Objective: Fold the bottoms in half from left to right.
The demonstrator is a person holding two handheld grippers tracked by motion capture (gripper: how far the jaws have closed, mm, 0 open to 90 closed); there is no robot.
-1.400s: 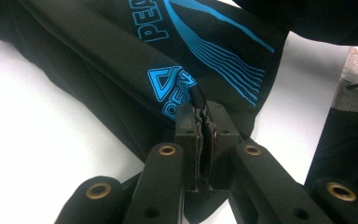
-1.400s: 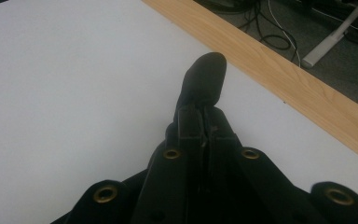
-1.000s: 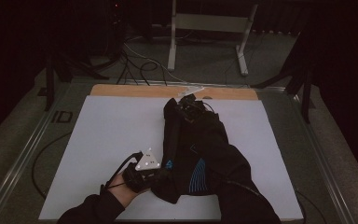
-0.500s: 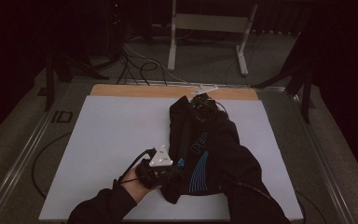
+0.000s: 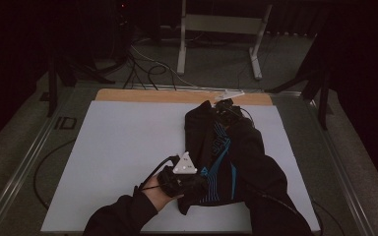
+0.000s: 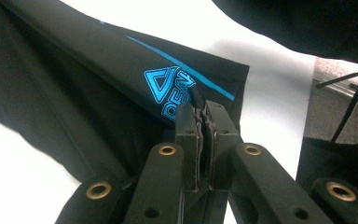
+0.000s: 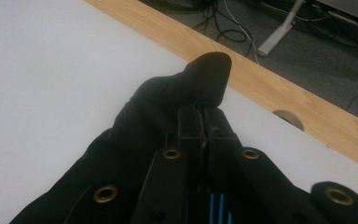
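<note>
While folded lengthwise on the white tabletop point(image 5: 118, 162), black garment point(image 5: 216, 162) with blue logo lies right of centre, running from near edge toward the wooden strip point(image 5: 142, 95) at the far edge. Left claw point(image 6: 200, 122) clenched on the near hem by the logo; right claw point(image 7: 204, 122) clenched on the far corner, just short of the strip. Looks like mid-fold, both ends pinched and fabric carried across. Next: keep both grips tight, move ends together, hold tension even so the fold edge stays straight, then lay flat before letting go.
</note>
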